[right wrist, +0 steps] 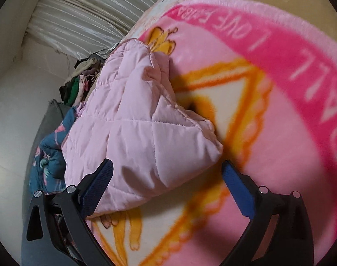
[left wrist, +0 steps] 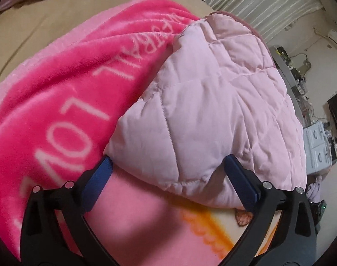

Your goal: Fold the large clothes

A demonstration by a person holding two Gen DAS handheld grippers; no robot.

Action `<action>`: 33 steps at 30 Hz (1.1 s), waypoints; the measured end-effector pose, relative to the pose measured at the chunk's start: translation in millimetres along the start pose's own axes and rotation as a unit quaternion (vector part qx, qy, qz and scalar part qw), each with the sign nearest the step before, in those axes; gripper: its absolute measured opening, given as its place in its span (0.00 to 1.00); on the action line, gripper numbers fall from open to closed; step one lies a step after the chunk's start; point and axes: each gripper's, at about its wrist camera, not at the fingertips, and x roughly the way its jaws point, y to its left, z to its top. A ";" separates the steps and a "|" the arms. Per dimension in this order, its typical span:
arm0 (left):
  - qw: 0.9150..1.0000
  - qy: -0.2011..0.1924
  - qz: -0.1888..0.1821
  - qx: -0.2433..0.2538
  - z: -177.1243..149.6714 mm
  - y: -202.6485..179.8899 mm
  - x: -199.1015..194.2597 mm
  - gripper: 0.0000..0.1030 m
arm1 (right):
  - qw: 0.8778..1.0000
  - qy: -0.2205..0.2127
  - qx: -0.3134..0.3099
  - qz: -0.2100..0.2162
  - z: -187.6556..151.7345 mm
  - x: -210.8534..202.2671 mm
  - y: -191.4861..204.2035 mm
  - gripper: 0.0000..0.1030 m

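Pink fleece blanket (left wrist: 64,84) spread over the bed, my folded quilted jacket (left wrist: 212,102) lying on top.

Left wrist view: my left claw (left wrist: 168,166) is spread wide, both blue fingertips (left wrist: 232,164) touching the jacket's near folded edge, nothing pinched; pleated curtains (left wrist: 257,2) hang beyond the bed's far edge. Right wrist view: my right claw (right wrist: 167,166) is wide too, straddling the jacket's (right wrist: 133,128) near corner, which sits by the bed's edge beside a floral quilt (right wrist: 48,155) and a clothes heap (right wrist: 79,79).

Soft, even indoor light; strong fisheye bending and dark vignette at edges; slight blur throughout.
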 end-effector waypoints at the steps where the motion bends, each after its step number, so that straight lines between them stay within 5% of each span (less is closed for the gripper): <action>1: 1.000 0.000 0.000 -0.001 1.0 -0.4 3.9 0.92 | 1.000 0.003 0.001 0.002 1.2 4.4 0.7 0.95; 9: 1.000 -0.009 -0.011 -0.002 12.7 -12.1 26.6 0.90 | 1.000 -0.010 -0.012 0.002 10.9 34.1 11.6 0.94; 12: 1.000 -0.025 -0.005 0.017 14.8 -25.2 27.2 0.65 | 0.999 -0.019 -0.044 -0.003 9.6 35.3 23.6 0.67; 14: 0.998 -0.046 0.001 0.053 13.4 -42.6 15.5 0.34 | 0.995 -0.031 -0.090 -0.007 7.4 28.7 38.3 0.42; 16: 0.994 -0.061 0.013 0.087 12.3 -57.8 3.0 0.27 | 0.989 -0.041 -0.139 -0.024 2.7 19.9 56.6 0.34; 27: 0.978 -0.121 0.020 0.167 -25.3 -83.3 -87.7 0.24 | 0.940 -0.084 -0.329 -0.045 -60.3 -57.8 139.0 0.29; 33: 0.978 -0.118 0.016 0.171 -59.7 -70.7 -113.4 0.24 | 0.938 -0.082 -0.335 -0.041 -96.6 -87.6 128.9 0.29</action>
